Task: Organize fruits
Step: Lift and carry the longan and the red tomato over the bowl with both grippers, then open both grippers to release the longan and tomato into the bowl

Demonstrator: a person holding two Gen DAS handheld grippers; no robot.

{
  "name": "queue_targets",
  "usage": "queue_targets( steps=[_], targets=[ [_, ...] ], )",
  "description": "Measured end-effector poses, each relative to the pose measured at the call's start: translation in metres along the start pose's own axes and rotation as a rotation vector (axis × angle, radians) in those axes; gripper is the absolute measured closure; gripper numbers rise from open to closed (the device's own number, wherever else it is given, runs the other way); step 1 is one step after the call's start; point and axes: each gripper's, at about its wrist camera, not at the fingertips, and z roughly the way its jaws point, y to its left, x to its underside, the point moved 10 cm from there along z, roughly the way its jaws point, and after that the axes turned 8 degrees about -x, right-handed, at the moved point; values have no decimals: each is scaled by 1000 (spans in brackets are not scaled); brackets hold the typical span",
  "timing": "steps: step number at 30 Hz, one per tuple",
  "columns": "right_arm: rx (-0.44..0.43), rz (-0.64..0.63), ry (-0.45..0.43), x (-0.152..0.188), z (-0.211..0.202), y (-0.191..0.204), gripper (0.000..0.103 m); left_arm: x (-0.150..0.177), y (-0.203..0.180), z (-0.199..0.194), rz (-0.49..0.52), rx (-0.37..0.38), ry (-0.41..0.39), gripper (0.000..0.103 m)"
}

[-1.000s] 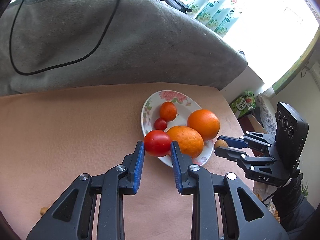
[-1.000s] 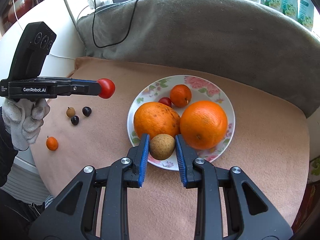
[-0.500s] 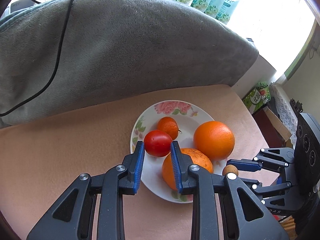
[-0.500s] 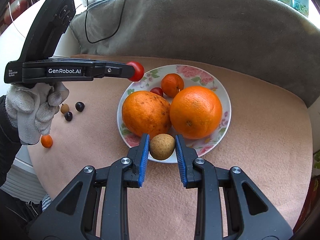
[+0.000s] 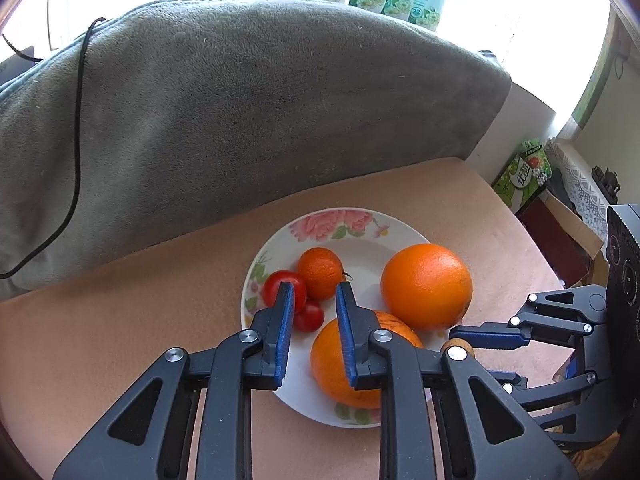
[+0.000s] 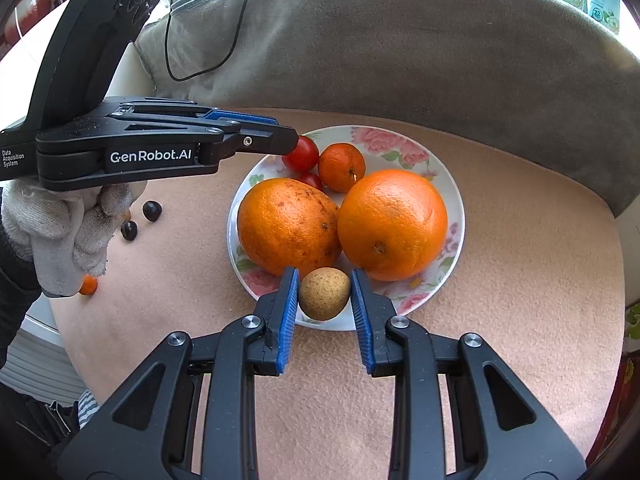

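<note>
Since prev frame, left gripper dropped tomato at plate's 9 o'clock, jaws now apart, empty. Right gripper brackets brown fruit at 6, contact unclear; light, firm, grip sides.

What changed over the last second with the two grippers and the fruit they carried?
The left gripper carried the large red tomato over the floral white plate, set it down beside the small red tomato and opened; its jaws now stand apart. The right gripper eased open around the small brown round fruit at the plate's near edge. The two large oranges, the small tangerine and the loose fruit on the cloth stayed put.
</note>
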Motion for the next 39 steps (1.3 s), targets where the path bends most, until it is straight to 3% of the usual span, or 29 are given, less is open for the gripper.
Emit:
queue_targets(
  steps=[12, 16, 19, 20, 24, 27, 31, 34, 39],
  targets=[
    [21, -11, -11, -3, 0, -1, 74, 1, 0, -4, -21, 15, -5, 83],
    [16, -12, -19, -3, -2, 1, 59, 0, 1, -7, -25, 12, -9, 83],
    [8, -15, -25, -3, -5, 4, 58, 0, 0, -11, -21, 17, -14, 83],
    [8, -15, -26, -3, -6, 5, 58, 0, -2, -12, -16, 18, -15, 81],
    [8, -16, -26, -3, -9, 7, 57, -1, -7, -19, 5, 16, -27, 55],
    [9, -16, -33, -3, -12, 9, 44, -2, -8, -24, 3, 12, -31, 45],
    [12, -19, -47, -5, -18, 14, 38, -1, -6, -33, 3, 1, -40, 44],
    [15, -18, -60, -5, -23, 17, 25, 1, -3, -39, 2, -7, -45, 43],
    [4, -23, -63, -4, -27, 28, 22, 6, 8, -55, 2, -22, -60, 43]
  ],
)
